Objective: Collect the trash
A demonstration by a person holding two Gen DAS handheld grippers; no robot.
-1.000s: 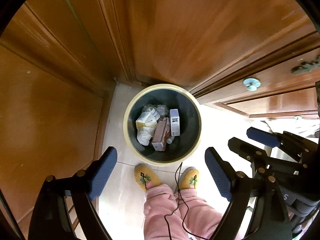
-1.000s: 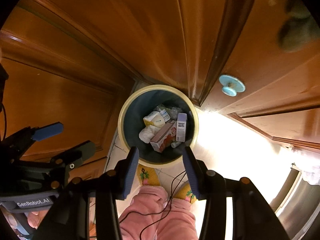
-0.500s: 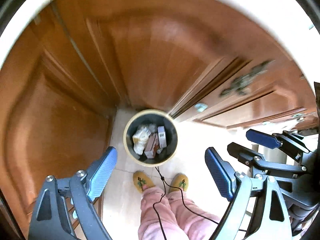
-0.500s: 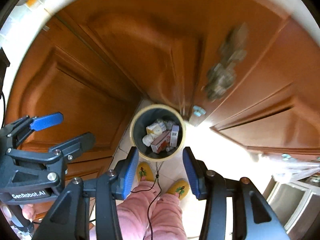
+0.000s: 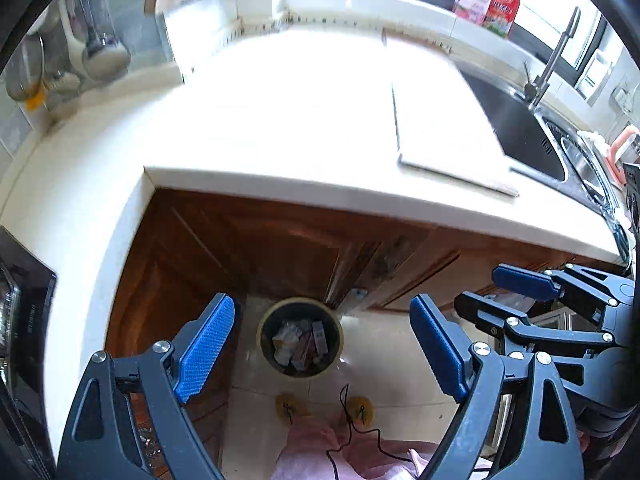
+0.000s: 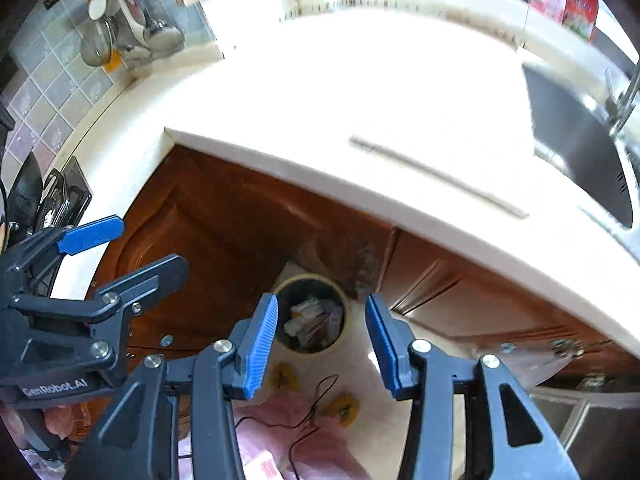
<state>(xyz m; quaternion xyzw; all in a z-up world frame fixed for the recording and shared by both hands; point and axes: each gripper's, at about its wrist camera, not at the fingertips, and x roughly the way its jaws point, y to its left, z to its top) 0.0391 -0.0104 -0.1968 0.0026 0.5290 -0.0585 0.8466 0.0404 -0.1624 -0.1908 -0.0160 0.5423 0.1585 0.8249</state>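
A round bin (image 5: 338, 350) with a cream rim stands on the floor in the corner of the wooden cabinets, far below both grippers. Boxes and crumpled wrappers (image 5: 300, 344) lie inside it. The same bin (image 6: 347, 330) shows small in the right wrist view. My left gripper (image 5: 320, 350) hangs high above it, open, nothing between its blue pads. My right gripper (image 6: 320, 344) is open too and holds nothing. Each gripper appears at the edge of the other's view.
A white L-shaped counter (image 5: 280, 120) fills the upper half, with a pale board (image 5: 444, 120) on it. A sink (image 5: 516, 128) and tap (image 5: 552, 64) sit at the right. Utensils (image 6: 132, 36) hang at the back left. A person's pink trousers (image 6: 304, 436) and yellow slippers are below.
Both grippers have risen a long way from just above the bin to above counter height. The bin has shrunk in view and the counter, sink and window have come into sight.
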